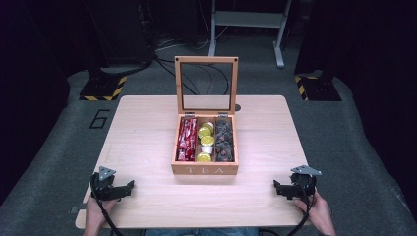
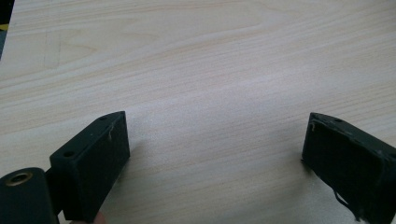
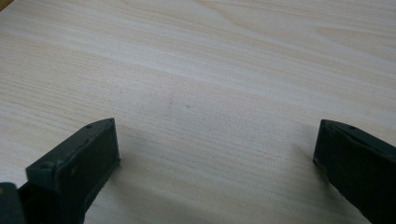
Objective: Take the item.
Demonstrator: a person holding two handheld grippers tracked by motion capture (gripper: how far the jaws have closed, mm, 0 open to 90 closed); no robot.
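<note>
A wooden tea box [image 1: 205, 169] marked TEA stands in the middle of the table, its glass-paned lid [image 1: 206, 84] raised upright. Inside are red packets [image 1: 187, 138] on the left, yellow and white capsules [image 1: 206, 142] in the middle, and dark packets [image 1: 224, 141] on the right. My left gripper [image 1: 129, 187] rests near the front left corner, held by a hand, and is open with bare wood between its jaws [image 2: 215, 140]. My right gripper [image 1: 278, 187] sits near the front right corner, also open over bare wood [image 3: 215, 144].
The light wooden table [image 1: 142, 132] has open surface on both sides of the box. Beyond the far edge are floor cables [image 1: 196, 49], a grey metal stand [image 1: 246, 19] and yellow-black striped bases [image 1: 103, 88].
</note>
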